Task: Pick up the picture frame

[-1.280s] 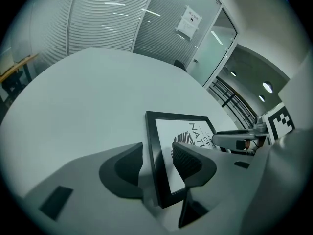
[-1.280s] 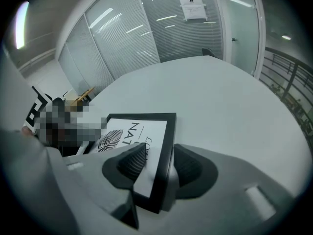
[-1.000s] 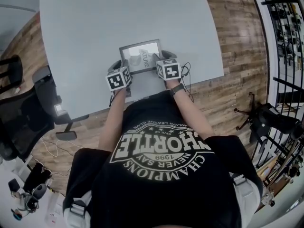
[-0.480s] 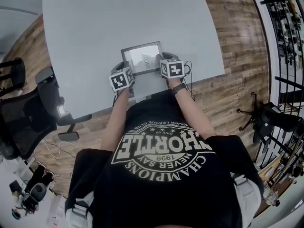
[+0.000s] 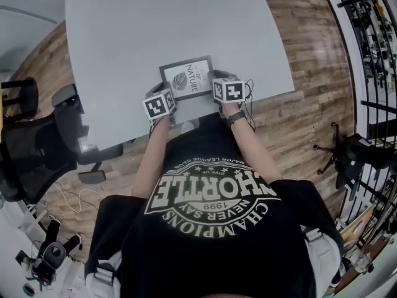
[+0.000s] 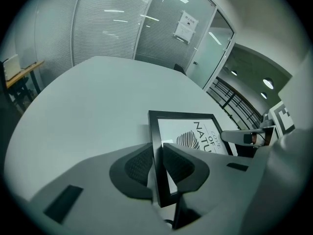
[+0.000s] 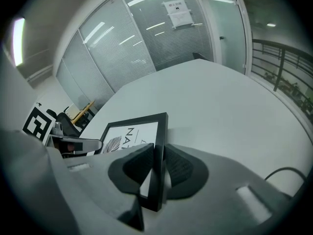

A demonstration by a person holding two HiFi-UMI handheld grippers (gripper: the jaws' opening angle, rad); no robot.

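Note:
The picture frame (image 5: 186, 79) is black-edged with a white print of a leaf and lettering, and sits over the grey table (image 5: 155, 23) near its front edge. My left gripper (image 5: 164, 90) holds the frame's left side: in the left gripper view the frame (image 6: 188, 131) has its rail pinched between the pads of that gripper (image 6: 157, 166). My right gripper (image 5: 214, 79) takes the right side. In the right gripper view its jaws are closing, and the gripper (image 7: 157, 168) has the rail of the frame (image 7: 128, 131) squeezed between its pads.
A black office chair (image 5: 34, 157) stands left of the table on the wooden floor (image 5: 298, 48). A thin cable (image 5: 248, 101) hangs by the right gripper at the table's edge. Black railing and racks (image 5: 372, 36) fill the far right. Glass walls (image 6: 112, 28) lie beyond the table.
Both grippers have closed onto the frame's side rails. Hands and frame have shifted slightly away and up, and the print's face now shows fully from above.

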